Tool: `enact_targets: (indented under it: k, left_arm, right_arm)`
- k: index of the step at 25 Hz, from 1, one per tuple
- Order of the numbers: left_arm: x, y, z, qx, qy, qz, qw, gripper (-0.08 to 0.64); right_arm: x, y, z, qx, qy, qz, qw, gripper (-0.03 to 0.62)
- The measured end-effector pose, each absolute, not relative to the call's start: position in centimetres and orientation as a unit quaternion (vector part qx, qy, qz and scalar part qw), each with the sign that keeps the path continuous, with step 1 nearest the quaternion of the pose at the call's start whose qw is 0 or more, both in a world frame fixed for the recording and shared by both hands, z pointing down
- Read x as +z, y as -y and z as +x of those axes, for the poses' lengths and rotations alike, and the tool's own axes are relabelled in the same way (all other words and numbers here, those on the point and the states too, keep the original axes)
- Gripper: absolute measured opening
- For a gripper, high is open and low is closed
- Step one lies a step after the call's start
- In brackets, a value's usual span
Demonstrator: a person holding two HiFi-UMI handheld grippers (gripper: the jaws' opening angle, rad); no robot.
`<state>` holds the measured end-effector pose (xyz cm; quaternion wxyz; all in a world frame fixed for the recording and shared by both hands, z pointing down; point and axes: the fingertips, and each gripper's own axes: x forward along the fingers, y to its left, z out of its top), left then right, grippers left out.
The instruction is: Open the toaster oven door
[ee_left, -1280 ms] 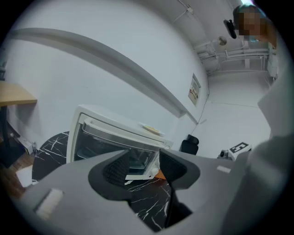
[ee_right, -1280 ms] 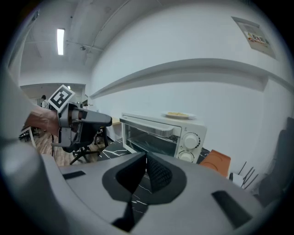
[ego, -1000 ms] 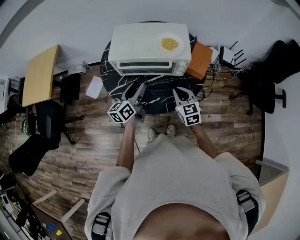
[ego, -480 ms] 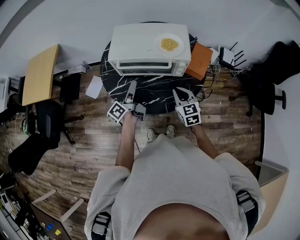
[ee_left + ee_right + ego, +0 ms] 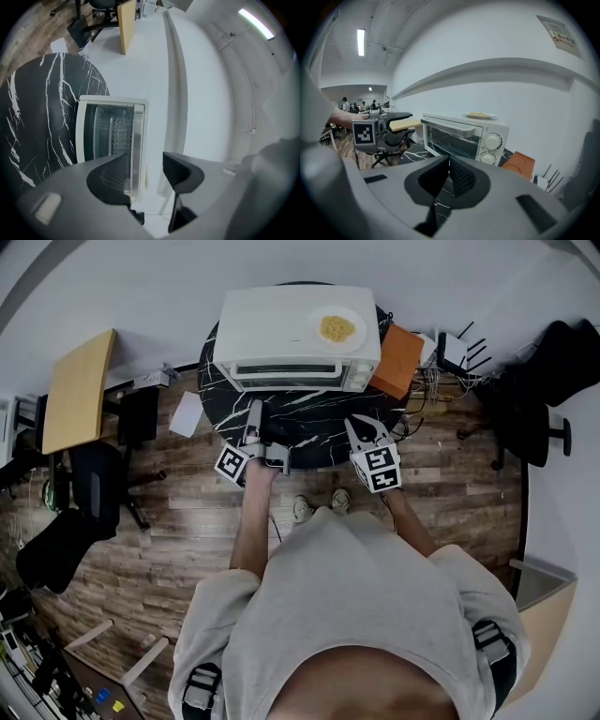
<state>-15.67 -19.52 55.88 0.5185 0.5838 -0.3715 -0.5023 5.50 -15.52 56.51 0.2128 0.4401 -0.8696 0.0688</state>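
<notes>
A white toaster oven (image 5: 298, 338) stands at the back of a round black marble table (image 5: 319, 423), its glass door shut. On its top sits a plate of yellow food (image 5: 339, 327). My left gripper (image 5: 253, 413) is rolled on its side and reaches toward the oven's left front, a short way off it. In the left gripper view its jaws (image 5: 145, 171) stand open, and the door handle (image 5: 137, 145) shows in line between them, farther off. My right gripper (image 5: 367, 430) hovers over the table's front right edge, shut and empty, and faces the oven (image 5: 464, 136).
An orange board (image 5: 398, 360) leans at the oven's right side. A router and cables (image 5: 455, 351) lie behind it. A wooden desk (image 5: 80, 388) and black chairs (image 5: 94, 488) stand to the left, and another black chair (image 5: 544, 381) to the right.
My left gripper has moved forward and left toward the oven front and rolled onto its side. The right gripper has stayed in place.
</notes>
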Motion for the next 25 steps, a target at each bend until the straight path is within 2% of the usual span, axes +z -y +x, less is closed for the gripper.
enact_targets:
  k: [25]
  left_arm:
    - [57.6,25.0,-14.5,-0.456,0.387,0.595,0.537,0.21]
  right_arm:
    - [57.1,16.6,7.5,0.082,0.855,0.463,0.219,0.014]
